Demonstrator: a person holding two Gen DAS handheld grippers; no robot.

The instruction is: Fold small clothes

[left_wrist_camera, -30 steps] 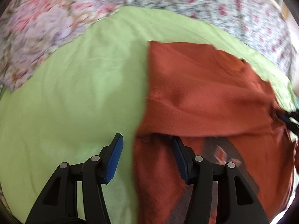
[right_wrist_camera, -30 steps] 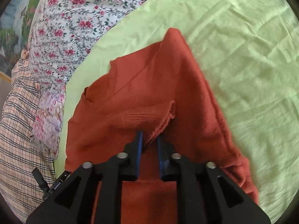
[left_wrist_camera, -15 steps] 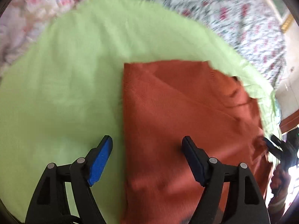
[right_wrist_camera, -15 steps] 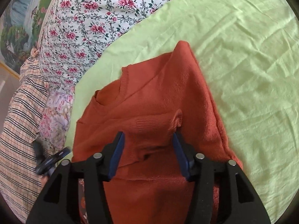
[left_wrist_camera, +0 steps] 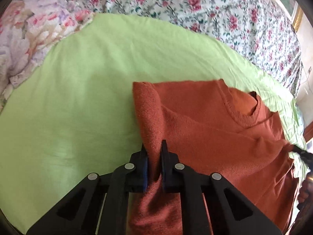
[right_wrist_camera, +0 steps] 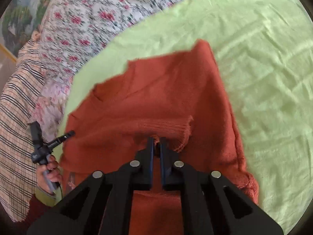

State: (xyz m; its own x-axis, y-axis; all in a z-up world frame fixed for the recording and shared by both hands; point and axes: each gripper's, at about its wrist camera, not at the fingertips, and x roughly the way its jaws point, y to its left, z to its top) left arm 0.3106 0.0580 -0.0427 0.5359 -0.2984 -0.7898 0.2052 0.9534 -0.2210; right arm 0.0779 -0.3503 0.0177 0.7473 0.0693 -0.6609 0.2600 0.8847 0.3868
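- Both grippers stood spread over the sweater half a second ago; their jaws have just closed, each with knit between them.
- Left gripper (left_wrist_camera: 154, 157): since a second ago it has slid along the sweater's left edge. It now pinches a raised fold of that edge between its blue pads.
- Sweater (left_wrist_camera: 211, 129): rust-orange, lying partly folded on the green sheet (left_wrist_camera: 78, 90), its neckline toward the right in the left wrist view. Flowered bedding (left_wrist_camera: 225, 13) lies beyond the sheet.
- Right gripper (right_wrist_camera: 156, 146): clamped on the knit just under the ribbed cuff (right_wrist_camera: 166, 127), which lies across the sweater's middle.
- A hand (right_wrist_camera: 49, 170) holding the other gripper's handle shows at the left edge of the right wrist view, beside plaid cloth (right_wrist_camera: 15, 117).
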